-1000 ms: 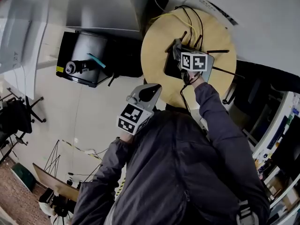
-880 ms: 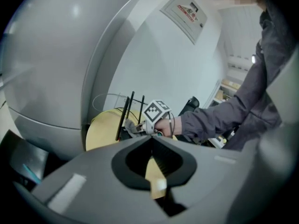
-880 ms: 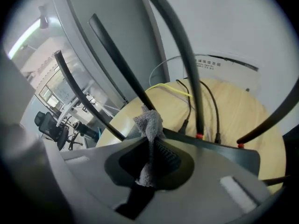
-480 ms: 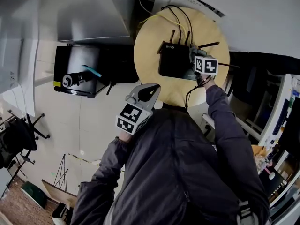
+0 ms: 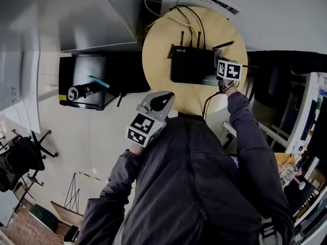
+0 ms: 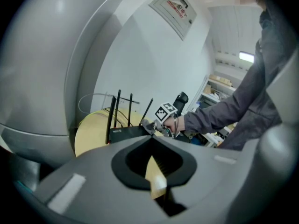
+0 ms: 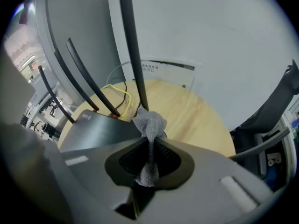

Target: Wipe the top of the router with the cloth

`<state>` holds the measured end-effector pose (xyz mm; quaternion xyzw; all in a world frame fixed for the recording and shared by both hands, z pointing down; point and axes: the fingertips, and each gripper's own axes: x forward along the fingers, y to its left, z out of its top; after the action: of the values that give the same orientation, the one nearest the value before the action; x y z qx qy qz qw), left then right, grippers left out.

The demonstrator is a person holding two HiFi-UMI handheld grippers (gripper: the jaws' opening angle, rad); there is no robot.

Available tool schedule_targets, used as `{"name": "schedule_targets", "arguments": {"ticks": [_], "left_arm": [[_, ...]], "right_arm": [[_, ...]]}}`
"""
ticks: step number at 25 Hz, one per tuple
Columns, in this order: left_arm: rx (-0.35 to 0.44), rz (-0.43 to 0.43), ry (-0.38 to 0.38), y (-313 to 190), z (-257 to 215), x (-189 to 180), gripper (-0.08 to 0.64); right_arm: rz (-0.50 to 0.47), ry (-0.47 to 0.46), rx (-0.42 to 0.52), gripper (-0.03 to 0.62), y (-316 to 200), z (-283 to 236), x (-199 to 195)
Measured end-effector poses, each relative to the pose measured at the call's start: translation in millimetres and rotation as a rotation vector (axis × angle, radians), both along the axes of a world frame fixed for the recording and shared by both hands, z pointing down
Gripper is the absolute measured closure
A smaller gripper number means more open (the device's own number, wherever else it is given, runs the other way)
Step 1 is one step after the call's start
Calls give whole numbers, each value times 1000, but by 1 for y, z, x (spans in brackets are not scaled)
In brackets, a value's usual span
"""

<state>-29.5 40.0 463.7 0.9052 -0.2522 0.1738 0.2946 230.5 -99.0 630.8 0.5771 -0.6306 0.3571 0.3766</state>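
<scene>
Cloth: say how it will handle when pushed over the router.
Probably floppy: the cloth bunches and droops where the right gripper pinches it. Likely light and grippy, since its knit looks fuzzy against the smooth router.

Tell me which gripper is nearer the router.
Right. The right gripper, jaws shut on the cloth, is at the router's right end; the left gripper is off the table, on the router's near side.
</scene>
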Motion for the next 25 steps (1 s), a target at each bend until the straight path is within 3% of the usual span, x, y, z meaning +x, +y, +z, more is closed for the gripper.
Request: {"name": "schedule_targets", "arguments": {"ticks": [3, 9, 13, 18, 25], "left_arm": [[3, -6, -3, 1, 1, -4, 560], [2, -15, -12, 3, 0, -6, 560], [-2, -33, -16, 3, -1, -12, 560], [-12, -27, -18, 5, 1, -13, 560], [-6, 8, -9, 4, 0, -5, 560]], "right_arm": [[-25, -73, 55, 561, -3, -10, -38], [-148, -300, 48, 561, 2, -11, -164], [-259, -283, 28, 561, 10, 2, -213], [-333, -185, 23, 562, 15, 4, -199], [-256, -151, 32, 561, 24, 5, -136]]}}
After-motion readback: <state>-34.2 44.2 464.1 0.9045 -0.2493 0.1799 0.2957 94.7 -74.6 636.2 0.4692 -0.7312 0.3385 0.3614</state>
